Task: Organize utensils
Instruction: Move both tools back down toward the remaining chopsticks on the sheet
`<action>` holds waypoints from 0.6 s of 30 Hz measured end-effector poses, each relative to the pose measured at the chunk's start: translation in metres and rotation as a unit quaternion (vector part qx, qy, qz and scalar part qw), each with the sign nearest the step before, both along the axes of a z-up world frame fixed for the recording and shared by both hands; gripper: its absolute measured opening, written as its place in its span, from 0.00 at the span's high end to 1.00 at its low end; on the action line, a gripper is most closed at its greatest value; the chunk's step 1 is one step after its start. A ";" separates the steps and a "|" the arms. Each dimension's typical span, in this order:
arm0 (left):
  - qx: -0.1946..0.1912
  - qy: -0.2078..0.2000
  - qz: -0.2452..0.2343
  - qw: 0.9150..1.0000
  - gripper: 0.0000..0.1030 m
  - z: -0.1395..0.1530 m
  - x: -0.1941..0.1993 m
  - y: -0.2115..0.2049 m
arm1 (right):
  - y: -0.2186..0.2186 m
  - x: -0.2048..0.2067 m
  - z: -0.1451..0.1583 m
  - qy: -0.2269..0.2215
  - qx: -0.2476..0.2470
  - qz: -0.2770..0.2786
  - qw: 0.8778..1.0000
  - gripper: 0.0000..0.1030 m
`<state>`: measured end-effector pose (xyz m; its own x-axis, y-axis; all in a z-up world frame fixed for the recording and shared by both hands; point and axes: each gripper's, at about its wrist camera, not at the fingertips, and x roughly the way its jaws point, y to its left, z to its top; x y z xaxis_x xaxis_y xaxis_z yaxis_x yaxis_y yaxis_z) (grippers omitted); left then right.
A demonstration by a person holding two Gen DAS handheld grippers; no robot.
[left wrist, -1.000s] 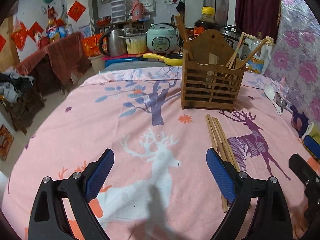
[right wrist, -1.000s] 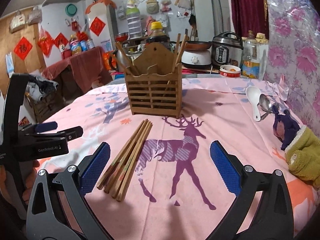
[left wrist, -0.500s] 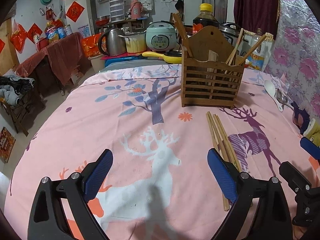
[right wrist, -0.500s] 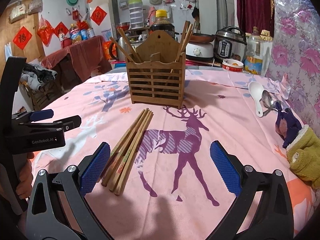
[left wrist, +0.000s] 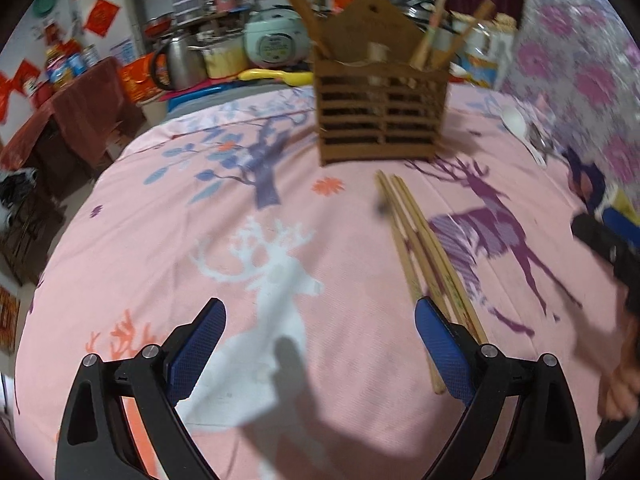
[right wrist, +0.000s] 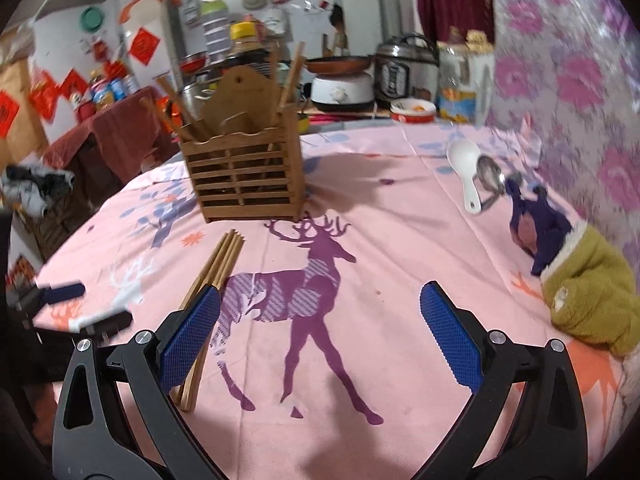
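A bundle of wooden chopsticks [left wrist: 420, 252] lies loose on the pink deer-print tablecloth [left wrist: 200, 248], also visible in the right wrist view as chopsticks [right wrist: 218, 264]. Behind them stands a slatted wooden utensil holder [left wrist: 380, 120] with several chopsticks upright in it; the holder [right wrist: 244, 176] sits left of centre in the right wrist view. A white spoon [right wrist: 466, 168] and a metal spoon [right wrist: 490, 174] lie at the far right. My left gripper [left wrist: 320, 344] is open, its right finger over the chopsticks' near ends. My right gripper [right wrist: 320, 332] is open, its left finger beside the bundle.
A purple and olive glove or sock [right wrist: 576, 276] lies at the table's right edge. Cookers, a kettle and bottles [right wrist: 404, 72] crowd a counter behind the table. A floral wall covering [right wrist: 568, 80] closes the right side. The other gripper and a hand [left wrist: 616, 280] show at right.
Both grippers have moved forward toward the holder and chopsticks, which now look larger. The right view has swung to the right, bringing the spoons closer to centre. Both stay open.
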<state>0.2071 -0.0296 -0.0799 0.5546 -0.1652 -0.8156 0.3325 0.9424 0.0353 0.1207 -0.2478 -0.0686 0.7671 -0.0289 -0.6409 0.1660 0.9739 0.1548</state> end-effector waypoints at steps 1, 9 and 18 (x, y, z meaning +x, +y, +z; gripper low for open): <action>0.002 0.006 -0.011 1.000 0.09 -0.003 -0.001 -0.004 | -0.004 0.000 -0.001 0.002 0.010 -0.005 1.000 0.06; 0.027 0.042 -0.059 0.997 0.09 -0.025 -0.006 -0.024 | -0.011 0.001 -0.002 0.008 0.039 -0.014 0.999 0.06; 0.023 0.067 -0.010 0.997 0.04 -0.034 0.015 -0.010 | -0.007 0.003 -0.005 0.019 0.039 -0.009 0.999 0.06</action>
<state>0.2226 -0.0391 -0.1141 0.4368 -0.1367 -0.8891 0.3560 0.9340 0.0313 0.1241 -0.2544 -0.0736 0.7423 0.0079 -0.6700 0.1909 0.9560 0.2228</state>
